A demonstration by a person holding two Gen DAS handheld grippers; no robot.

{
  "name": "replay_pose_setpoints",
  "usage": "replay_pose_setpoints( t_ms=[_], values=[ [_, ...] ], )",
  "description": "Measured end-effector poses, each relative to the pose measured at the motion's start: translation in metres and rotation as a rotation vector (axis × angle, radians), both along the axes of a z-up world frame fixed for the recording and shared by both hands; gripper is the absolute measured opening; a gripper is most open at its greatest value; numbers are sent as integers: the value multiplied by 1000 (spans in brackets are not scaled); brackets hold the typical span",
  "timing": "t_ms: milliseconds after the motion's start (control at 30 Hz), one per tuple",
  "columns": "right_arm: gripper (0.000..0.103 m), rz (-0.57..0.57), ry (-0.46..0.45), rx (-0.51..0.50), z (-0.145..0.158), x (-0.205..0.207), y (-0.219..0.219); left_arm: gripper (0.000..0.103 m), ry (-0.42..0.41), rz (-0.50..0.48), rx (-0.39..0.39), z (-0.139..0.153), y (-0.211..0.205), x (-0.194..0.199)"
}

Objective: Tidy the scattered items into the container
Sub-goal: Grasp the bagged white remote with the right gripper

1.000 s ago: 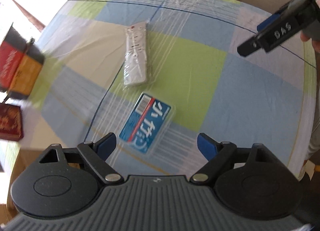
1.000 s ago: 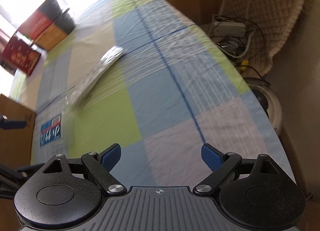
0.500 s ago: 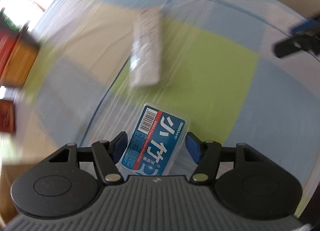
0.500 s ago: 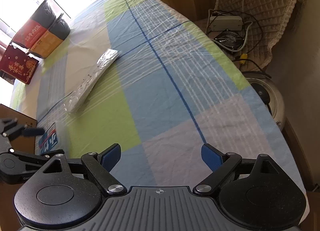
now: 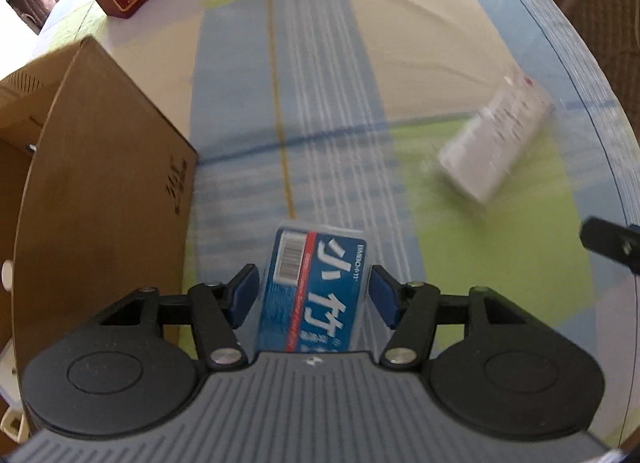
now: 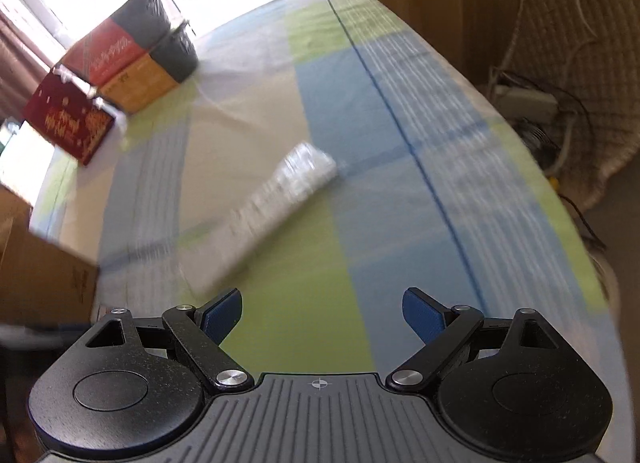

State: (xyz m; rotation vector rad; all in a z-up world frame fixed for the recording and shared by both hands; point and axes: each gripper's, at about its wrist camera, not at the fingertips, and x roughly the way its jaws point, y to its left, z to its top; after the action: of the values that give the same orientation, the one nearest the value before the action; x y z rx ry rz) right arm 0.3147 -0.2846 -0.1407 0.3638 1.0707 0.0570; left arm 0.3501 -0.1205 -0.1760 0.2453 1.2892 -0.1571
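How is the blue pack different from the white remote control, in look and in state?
The blue pack is blue with a barcode and white characters; the remote control is white in a clear wrap. The blue pack sits between the left gripper fingers; the remote control lies free on the tablecloth. The remote control looks longer and narrower. Both are flat.

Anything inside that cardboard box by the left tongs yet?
Only a sliver of the cardboard box's interior shows at the left edge, brown and seemingly bare. Its near wall hides the floor. The blue packet remains outside, held in the left tongs.
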Motion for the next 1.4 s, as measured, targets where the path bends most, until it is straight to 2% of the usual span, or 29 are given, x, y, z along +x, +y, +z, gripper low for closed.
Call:
replay_pose_setpoints(
  t_ms=[133, 233, 400, 467, 533, 567, 667, 767, 833, 900, 933, 967, 1100, 1133, 1200, 1233, 1267, 1400],
  values=[
    [92, -64, -12, -21, -11, 33, 14, 53, 8, 28, -18, -3, 10, 7],
    [92, -23, -35, -88, -17, 41, 26, 59, 4, 40, -29, -2, 16, 5],
    [92, 44, -73, -199, -27, 54, 47, 58, 5, 52, -36, -1, 17, 8],
    [71, 89, -87, -248, -30, 56, 55, 58, 5, 50, -36, 0, 16, 7],
    [59, 172, -91, -303, -31, 47, 58, 58, 0, 40, -33, 0, 16, 6],
    [54, 214, -94, -313, -31, 42, 58, 58, -3, 34, -31, 0, 16, 4],
    [51, 330, -80, -312, -30, 20, 49, 55, -8, 6, -31, 2, 14, -1],
    [51, 442, -49, -310, -29, -11, 44, 53, -10, -36, -30, 3, 10, -11],
    [51, 465, -34, -315, -28, -31, 42, 53, -7, -42, -33, 3, 10, -15],
    [73, 439, -17, -317, -28, -42, 42, 60, 1, -36, -36, 2, 12, -21],
    [89, 422, -9, -318, -29, -46, 43, 68, 12, -26, -38, 1, 14, -24],
    [90, 405, 0, -319, -29, -50, 44, 74, 10, -18, -35, 0, 17, -27],
    [89, 336, 35, -322, -30, -66, 46, 79, -29, -26, -8, 1, 19, -39],
    [85, 318, 44, -323, -31, -70, 47, 75, -41, -35, -4, 1, 18, -41],
    [69, 303, 48, -322, -30, -76, 49, 59, -51, -54, -26, 4, 16, -47],
    [55, 310, 39, -323, -28, -76, 52, 54, -48, -58, -37, 5, 15, -49],
    [48, 309, 38, -323, -27, -77, 54, 54, -48, -64, -34, 6, 13, -53],
    [43, 288, 63, -297, -23, -85, 57, 53, -58, -109, -40, 8, 13, -68]
  ],
)
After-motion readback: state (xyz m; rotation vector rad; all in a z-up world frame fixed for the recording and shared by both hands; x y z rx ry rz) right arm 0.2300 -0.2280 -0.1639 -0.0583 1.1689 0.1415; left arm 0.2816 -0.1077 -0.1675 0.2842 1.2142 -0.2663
